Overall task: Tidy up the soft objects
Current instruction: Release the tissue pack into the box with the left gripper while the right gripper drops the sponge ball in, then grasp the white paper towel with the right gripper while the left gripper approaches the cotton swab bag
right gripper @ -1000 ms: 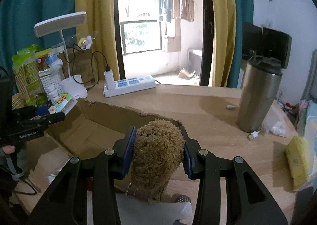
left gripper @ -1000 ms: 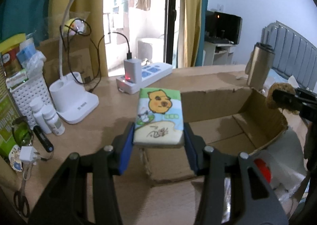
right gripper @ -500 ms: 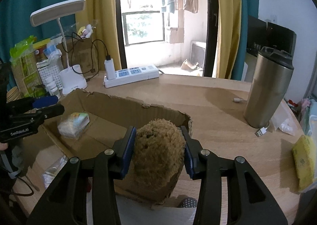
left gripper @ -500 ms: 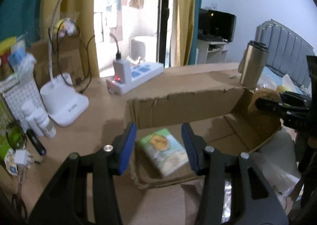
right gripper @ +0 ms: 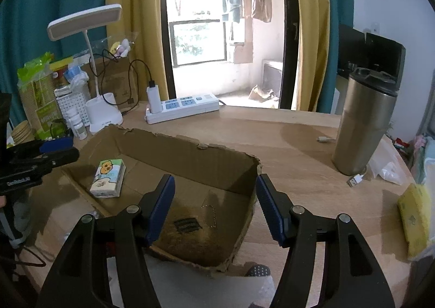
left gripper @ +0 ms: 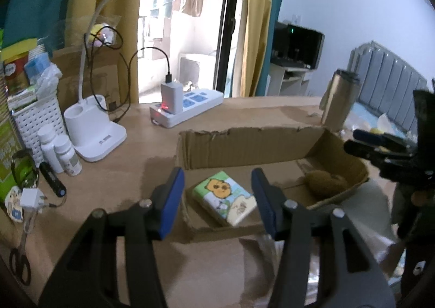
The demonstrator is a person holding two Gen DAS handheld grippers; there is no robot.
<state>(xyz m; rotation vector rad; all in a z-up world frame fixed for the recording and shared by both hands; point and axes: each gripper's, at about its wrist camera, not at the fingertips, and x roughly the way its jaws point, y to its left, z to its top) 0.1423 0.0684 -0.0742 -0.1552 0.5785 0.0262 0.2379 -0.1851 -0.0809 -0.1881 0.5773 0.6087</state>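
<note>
Both tongs are released, each hovering above its own end of the cardboard box (left gripper: 244, 145). Between the left gripper (left gripper: 217, 196) pads, at 12 o'clock, the tissue pack (left gripper: 224, 198) lies flat on the box floor, dropped there for sorting. Farther off, at 2 o'clock, the brown plush toy (left gripper: 325, 187) rests in the far corner, under the right gripper (right gripper: 214, 204).

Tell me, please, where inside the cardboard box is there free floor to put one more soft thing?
The box floor is bare between the tissue pack and the brown plush toy, along the back wall. The table is bare between box and steel cup. The lamp corner is crowded.
</note>
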